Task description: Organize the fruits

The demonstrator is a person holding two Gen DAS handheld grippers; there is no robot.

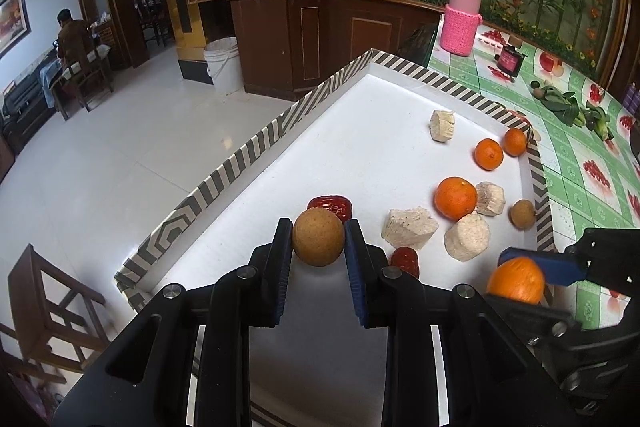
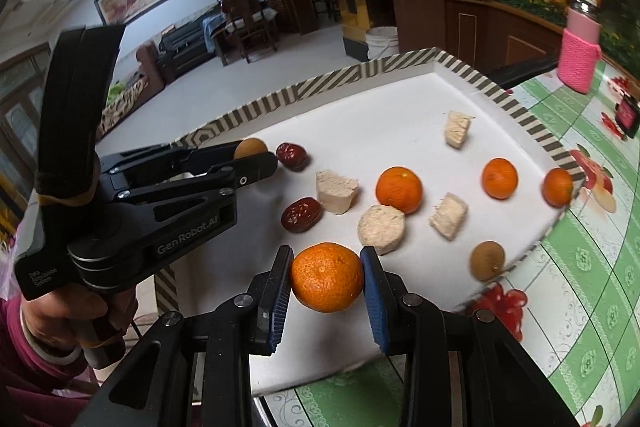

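Both grippers loaded, each over the near end of the white tray.

Left gripper: jaws clamped on a tan longan, pinched across its middle, at centre-bottom of the left wrist view. In the right wrist view the same gripper sits at left of frame, the longan showing just past its fingertips.

Right gripper: jaws clamped on a mandarin, at lower centre of its own view. In the left wrist view this mandarin is at lower right, by the tray's striped edge.

Loose on the tray: three mandarins, nearest mid-frame, two more toward the right rim; a second longan at lower right near the edge; two red dates; several pale chunks.

Key relation, as I judge it: the loose longan lies right of frame, closer to the right gripper, while the held longan is at far left. Grouping like with like means the left hand carrying across, or the loose longan moving leftward. Round fruits have no long axis to mind. The loose mandarins lie ahead and to the right of the right gripper, so it is the nearer one.
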